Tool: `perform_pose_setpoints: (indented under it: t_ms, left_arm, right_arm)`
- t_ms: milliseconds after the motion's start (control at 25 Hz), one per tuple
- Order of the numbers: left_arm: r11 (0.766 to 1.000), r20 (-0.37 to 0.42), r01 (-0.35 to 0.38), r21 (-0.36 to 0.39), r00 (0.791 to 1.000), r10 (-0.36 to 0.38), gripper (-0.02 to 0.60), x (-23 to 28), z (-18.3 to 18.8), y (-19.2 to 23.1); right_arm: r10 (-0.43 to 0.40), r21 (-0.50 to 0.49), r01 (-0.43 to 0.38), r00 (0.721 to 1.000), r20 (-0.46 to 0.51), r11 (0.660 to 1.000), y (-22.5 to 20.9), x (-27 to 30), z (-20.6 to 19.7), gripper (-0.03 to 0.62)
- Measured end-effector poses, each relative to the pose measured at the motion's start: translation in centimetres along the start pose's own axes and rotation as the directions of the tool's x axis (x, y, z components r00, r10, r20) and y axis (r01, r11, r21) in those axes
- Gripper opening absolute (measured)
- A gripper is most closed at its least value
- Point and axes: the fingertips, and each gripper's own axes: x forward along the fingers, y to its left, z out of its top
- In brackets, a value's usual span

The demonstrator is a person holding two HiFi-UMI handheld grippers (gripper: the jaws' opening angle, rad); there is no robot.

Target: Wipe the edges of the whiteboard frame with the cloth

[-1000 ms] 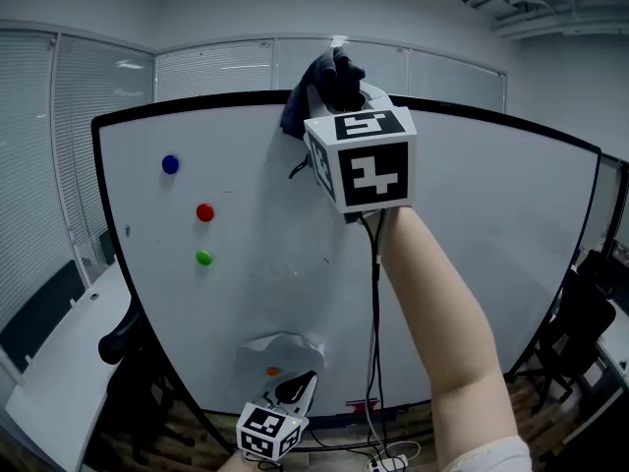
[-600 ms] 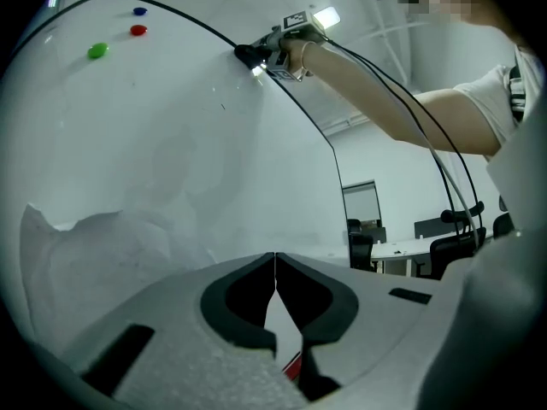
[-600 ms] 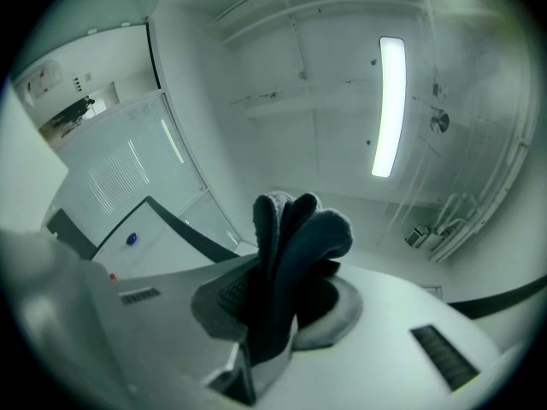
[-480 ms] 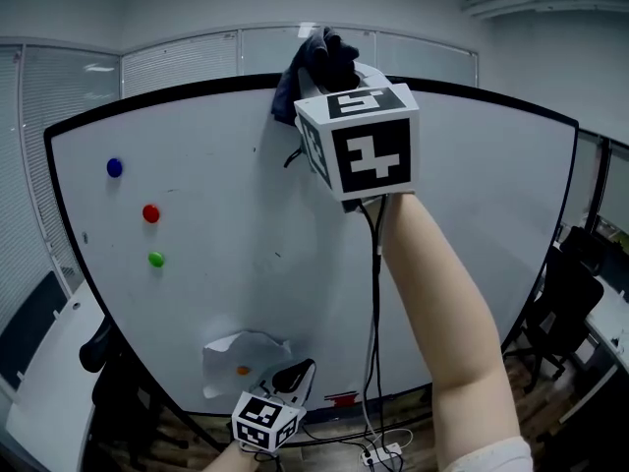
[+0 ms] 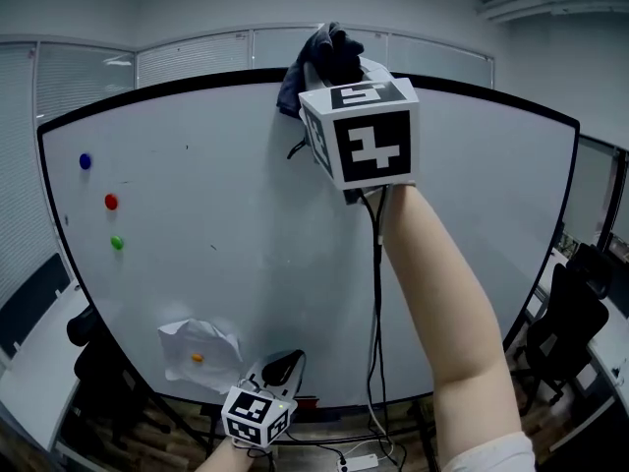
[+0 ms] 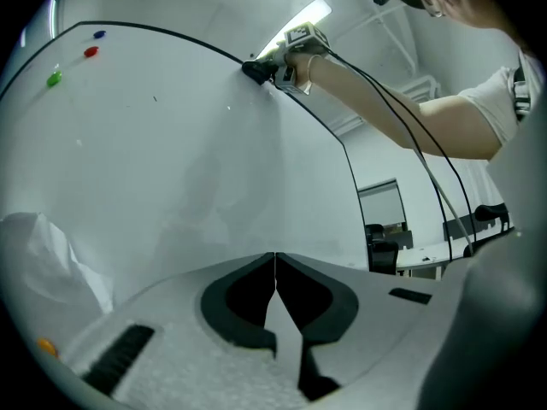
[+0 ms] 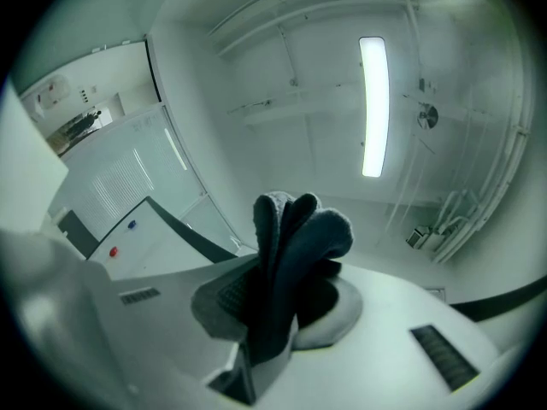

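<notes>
Some cloth (image 5: 316,59) hidden behind right hand-held gripper (image 5: 339,79); whiteboard frame (image 5: 472,91) contact unclear.

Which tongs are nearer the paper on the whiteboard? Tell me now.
Left. The left tongs sit low, just right of the paper, shut and empty. The right tongs are far above it, holding the cloth at the frame's top edge.

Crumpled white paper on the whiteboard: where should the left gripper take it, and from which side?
Probably the paper at its wrinkled right edge, coming from the right along the whiteboard: the folds there lift off the surface, while the orange magnet pins the middle.
</notes>
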Motion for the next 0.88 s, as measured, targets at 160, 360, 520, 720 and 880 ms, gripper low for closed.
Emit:
perform_pose_setpoints:
  t_ms: [160, 360, 520, 720, 880]
  left_arm:
    - [1.000, -0.005, -0.018, 0.015, 1.000, 0.018, 0.018, 2.5, -0.5, -3.3]
    - [0.999, 0.006, -0.009, 0.034, 1.000, 0.009, 0.018, 6.4, 0.9, -7.8]
    - [0.999, -0.006, 0.005, 0.052, 1.000, -0.005, 0.018, 8.7, 1.9, -11.4]
    - [0.999, -0.010, -0.003, 0.040, 1.000, 0.004, 0.018, 10.5, 2.5, -14.7]
    - [0.999, -0.005, 0.008, 0.036, 1.000, -0.008, 0.018, 12.4, 3.2, -17.4]
  right_arm:
    - [-0.001, 0.001, 0.001, 1.000, 0.002, 1.000, -3.7, -1.6, -0.9, 0.069]
    - [-0.011, 0.002, 0.011, 1.000, -0.009, 1.000, -9.4, -4.4, -2.6, 0.069]
    - [-0.058, 0.004, 0.058, 0.998, -0.035, 0.998, -15.4, -6.5, -3.7, 0.069]
    - [-0.112, -0.008, 0.112, 0.989, -0.096, 0.994, -21.8, -9.1, -5.3, 0.069]
    - [-0.140, -0.013, 0.139, 0.985, -0.098, 0.990, -25.7, -10.8, -6.1, 0.069]
